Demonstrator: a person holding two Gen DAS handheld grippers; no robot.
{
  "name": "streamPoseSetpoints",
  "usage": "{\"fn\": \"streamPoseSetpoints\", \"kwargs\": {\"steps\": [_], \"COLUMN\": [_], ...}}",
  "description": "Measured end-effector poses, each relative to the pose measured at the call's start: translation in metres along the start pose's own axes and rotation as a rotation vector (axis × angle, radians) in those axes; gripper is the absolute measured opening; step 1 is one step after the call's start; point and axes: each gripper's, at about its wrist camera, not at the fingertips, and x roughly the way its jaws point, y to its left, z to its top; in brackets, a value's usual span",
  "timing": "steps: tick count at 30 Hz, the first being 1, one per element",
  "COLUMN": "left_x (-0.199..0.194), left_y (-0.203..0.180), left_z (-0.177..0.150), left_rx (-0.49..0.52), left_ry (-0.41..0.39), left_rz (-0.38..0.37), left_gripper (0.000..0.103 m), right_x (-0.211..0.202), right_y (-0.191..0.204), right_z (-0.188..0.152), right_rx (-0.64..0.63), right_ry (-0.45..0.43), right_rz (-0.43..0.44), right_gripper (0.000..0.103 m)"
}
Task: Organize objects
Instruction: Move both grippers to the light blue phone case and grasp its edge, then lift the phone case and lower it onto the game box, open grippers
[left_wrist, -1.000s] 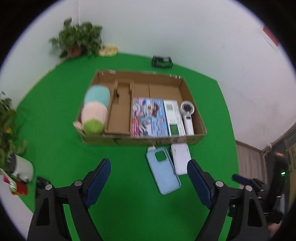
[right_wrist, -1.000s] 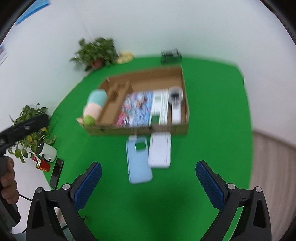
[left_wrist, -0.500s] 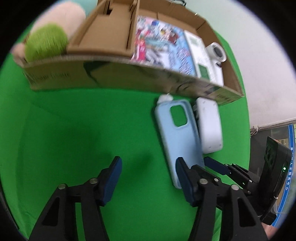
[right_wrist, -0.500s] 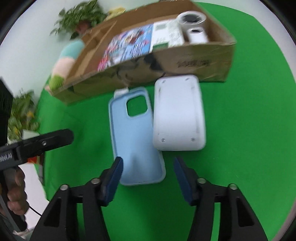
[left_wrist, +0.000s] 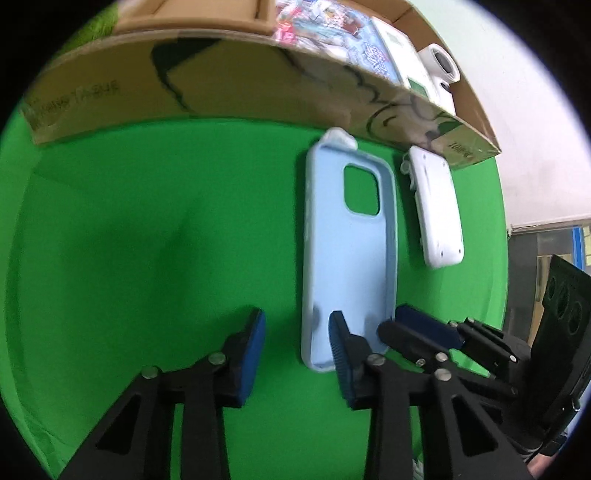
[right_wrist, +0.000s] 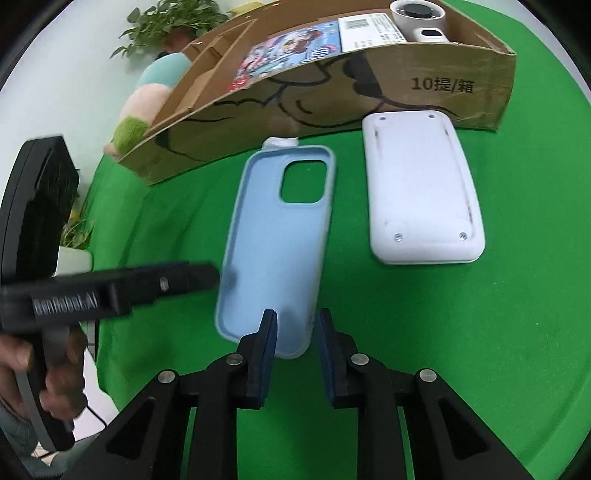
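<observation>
Black gripper (right_wrist: 293, 332) frames, ribbed blue pads (left_wrist: 255, 343), silver screws; white lettering on the left gripper (left_wrist: 295, 332) body

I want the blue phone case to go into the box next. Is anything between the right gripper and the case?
Nothing visible does. The right gripper straddles the near right corner of the blue phone case; its jaws have just been closing, pads not clearly pressing.

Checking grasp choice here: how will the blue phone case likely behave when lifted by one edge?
The blue phone case is an empty thin-walled shell, so probably light. It looks like soft silicone, so it may flex or droop. Its matte surface should grip rather than slip.
</observation>
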Motion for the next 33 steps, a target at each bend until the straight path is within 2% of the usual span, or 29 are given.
{"fn": "streamPoseSetpoints", "kwargs": {"steps": [2,5,6,8,11,13,17,19,24,25,27,29,32,33], "left_x": [0.003,0.009,0.009,0.008,0.0,-0.015,-0.055,-0.082,-0.153,-0.158,-0.169,-0.163,-0.149,-0.148], "left_y": [-0.003,-0.008,-0.011,-0.017,-0.019,-0.026,-0.044,-0.054,-0.075,-0.084,-0.085,-0.084,-0.061,-0.057], "left_z": [-0.002,-0.007,-0.009,-0.013,-0.017,-0.02,-0.02,-0.02,0.003,0.01,0.027,0.027,0.027,0.03], "left_rx": [-0.002,0.001,0.007,0.032,0.021,0.032,0.058,0.077,0.123,0.136,0.163,0.165,0.134,0.122], "left_ry": [0.013,0.047,0.046,0.047,0.028,-0.005,-0.069,-0.125,-0.269,-0.286,-0.292,-0.288,-0.239,-0.228], "left_rz": [0.001,0.002,0.015,0.06,0.052,0.052,0.045,0.043,-0.007,-0.007,0.024,0.039,0.066,0.073], "left_gripper": [0.023,0.006,0.006,0.004,0.004,0.004,0.005,0.004,0.0,0.0,0.0,0.0,0.0,0.003], "right_x": [0.005,0.006,0.007,0.008,0.009,0.001,-0.038,-0.066,-0.124,-0.133,-0.146,-0.158,-0.157,-0.153], "right_y": [0.003,0.008,0.009,0.013,0.016,0.021,0.031,0.043,0.078,0.083,0.092,0.088,0.065,0.053], "right_z": [0.0,-0.002,-0.002,-0.003,-0.006,-0.007,0.002,0.006,0.032,0.036,0.05,0.063,0.069,0.067], "right_rx": [-0.01,0.001,0.005,0.002,0.002,-0.01,-0.017,-0.031,-0.083,-0.098,-0.121,-0.125,-0.049,-0.022], "right_ry": [0.012,-0.001,-0.004,-0.003,0.02,0.005,-0.088,-0.144,-0.284,-0.301,-0.325,-0.336,-0.303,-0.286], "right_rz": [-0.016,-0.048,-0.059,-0.101,-0.113,-0.114,-0.103,-0.098,-0.058,-0.055,-0.044,-0.051,-0.034,-0.042], "right_gripper": [0.022,0.02,0.019,0.008,0.004,0.004,0.004,0.004,0.0,0.0,0.0,0.0,0.001,0.001]}}
